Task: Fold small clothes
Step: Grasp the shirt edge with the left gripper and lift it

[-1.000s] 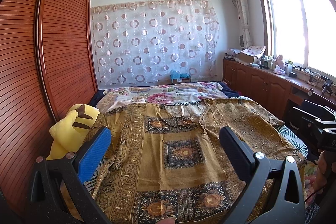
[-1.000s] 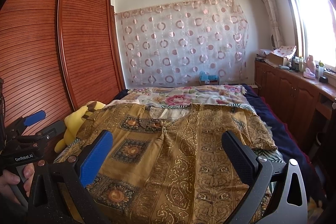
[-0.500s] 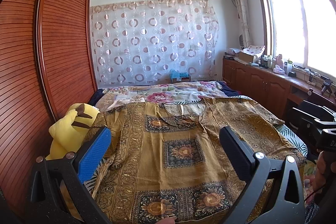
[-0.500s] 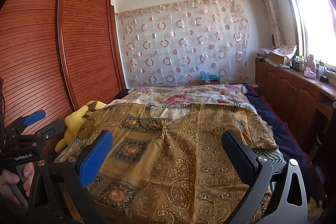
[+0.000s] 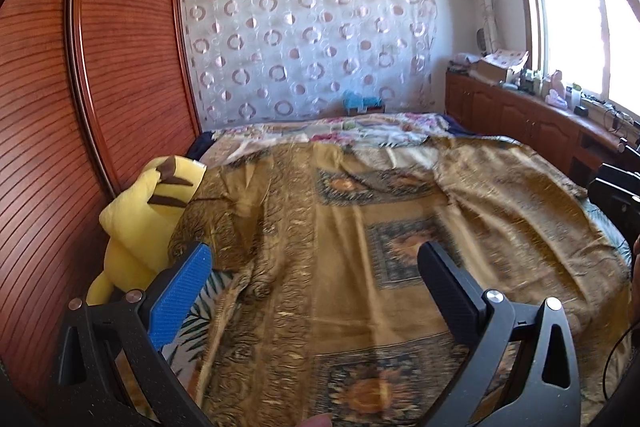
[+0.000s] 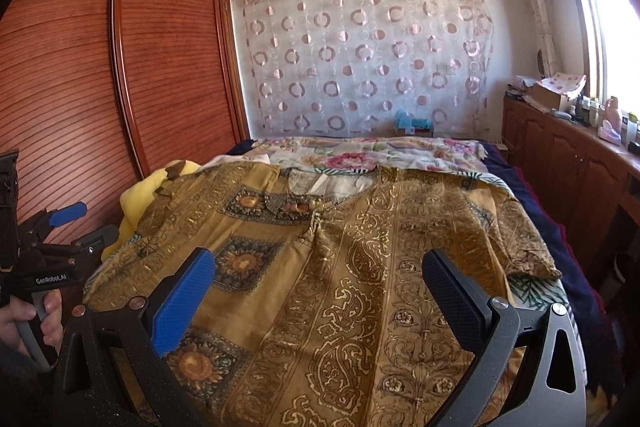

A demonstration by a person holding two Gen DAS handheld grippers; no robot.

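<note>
Hovering both grippers over the gold patterned shirt [image 6: 352,267], spread flat on the bed [image 6: 532,291]. Left gripper [image 5: 316,287] and right gripper [image 6: 320,291] both have jaws spread, holding nothing. I'd reach for the sleeve at nine o'clock by the yellow plush toy [image 5: 140,219], pinching only the hem. The left view is blurred, and the near hem is cut off.

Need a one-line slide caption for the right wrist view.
Open right gripper above a gold patterned shirt spread flat on the bed, yellow plush toy at its left edge.
</note>
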